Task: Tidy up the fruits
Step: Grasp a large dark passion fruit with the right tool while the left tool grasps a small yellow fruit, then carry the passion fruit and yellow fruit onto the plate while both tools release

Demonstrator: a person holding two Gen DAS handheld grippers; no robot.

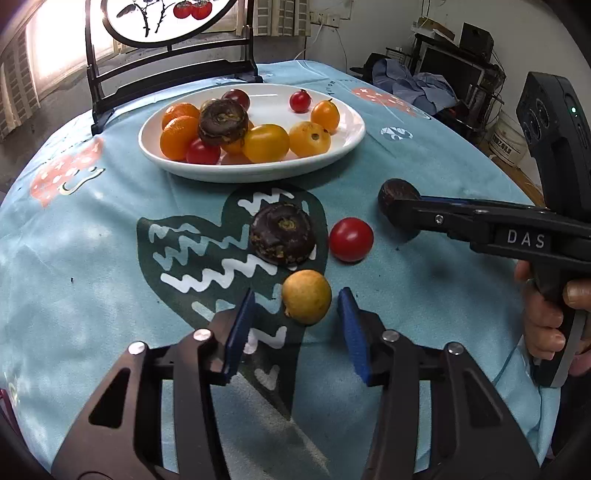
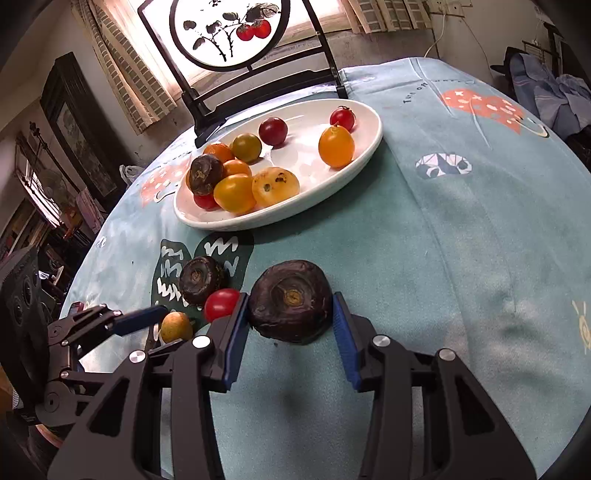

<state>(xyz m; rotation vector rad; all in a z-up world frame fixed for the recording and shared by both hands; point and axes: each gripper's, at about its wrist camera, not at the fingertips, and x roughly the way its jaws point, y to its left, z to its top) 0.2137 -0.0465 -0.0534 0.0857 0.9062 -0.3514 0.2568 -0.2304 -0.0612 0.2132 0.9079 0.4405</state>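
Right wrist view puts your right gripper [image 2: 290, 314] with jaws open around the dark water chestnut [image 2: 290, 308] on the worktop [image 2: 443, 258]: firm, squat, light, so pinch its rounded sides. Left gripper [image 1: 295, 314] gapes beside the yellow fruit [image 1: 306, 296].

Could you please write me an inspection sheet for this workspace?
Surface: round table under a blue printed cloth.
Job's things: white plate holds mixed small fruits; loose on the cloth are two dark fruits, a red tomato and a yellow fruit.
Clutter: nothing seen.
Claws: left claw open around the yellow fruit; right claw open around a dark fruit.
Cables: white cord on the far wall.
Surroundings: painted screen, windows, cluttered shelves.
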